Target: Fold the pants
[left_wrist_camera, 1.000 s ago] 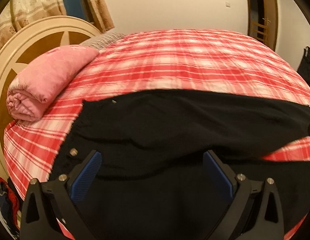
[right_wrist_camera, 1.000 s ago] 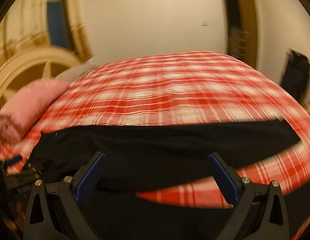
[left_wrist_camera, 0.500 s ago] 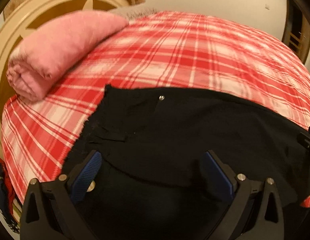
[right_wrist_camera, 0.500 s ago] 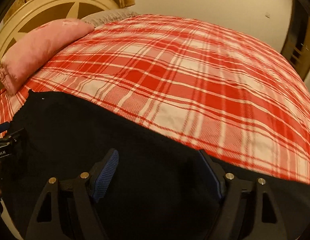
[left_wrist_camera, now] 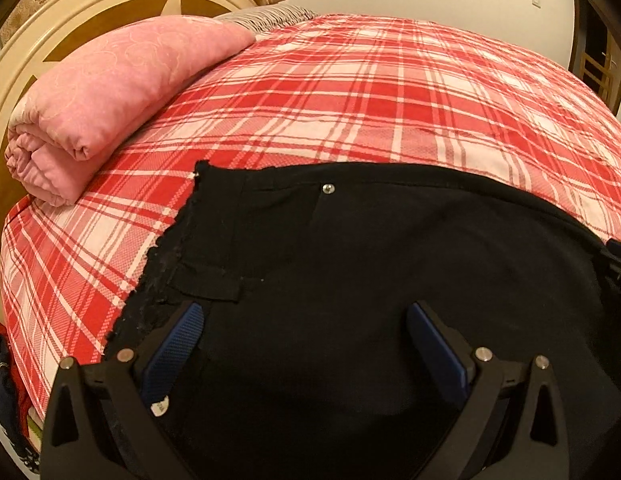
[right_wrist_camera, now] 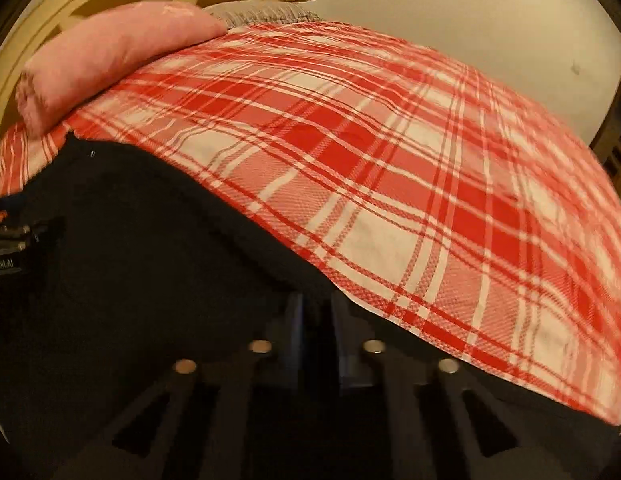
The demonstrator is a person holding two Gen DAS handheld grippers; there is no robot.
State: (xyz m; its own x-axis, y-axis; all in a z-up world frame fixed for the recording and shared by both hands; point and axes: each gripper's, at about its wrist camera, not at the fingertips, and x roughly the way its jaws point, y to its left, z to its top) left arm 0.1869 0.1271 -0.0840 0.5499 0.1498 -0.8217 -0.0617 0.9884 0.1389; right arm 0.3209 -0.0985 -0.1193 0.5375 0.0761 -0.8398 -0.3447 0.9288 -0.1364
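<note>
Black pants (left_wrist_camera: pixel 370 264) lie flat on the red plaid bedspread (left_wrist_camera: pixel 390 100), waistband and a silver rivet (left_wrist_camera: pixel 328 188) towards the left. My left gripper (left_wrist_camera: pixel 306 324) hovers open just above the waist area, its blue pads (left_wrist_camera: pixel 174 344) wide apart with black cloth below them. In the right wrist view my right gripper (right_wrist_camera: pixel 316 320) has its jaws together, pinching the far edge of the pants (right_wrist_camera: pixel 150 248) where the cloth meets the bedspread (right_wrist_camera: pixel 390 168). Part of the right gripper (left_wrist_camera: pixel 616 264) shows at the left wrist view's right edge.
A rolled pink blanket (left_wrist_camera: pixel 110 92) lies at the head of the bed against a cream round headboard (left_wrist_camera: pixel 90 4). Beyond the pants the bedspread stretches to a pale wall. A wooden door frame (left_wrist_camera: pixel 598 64) stands at the far right. Clothes (left_wrist_camera: pixel 2 380) hang off the bed's left edge.
Both grippers came down and forward onto the pants. The right gripper's jaws, wide apart earlier, have closed on the cloth edge. The left gripper's jaws stayed apart.
</note>
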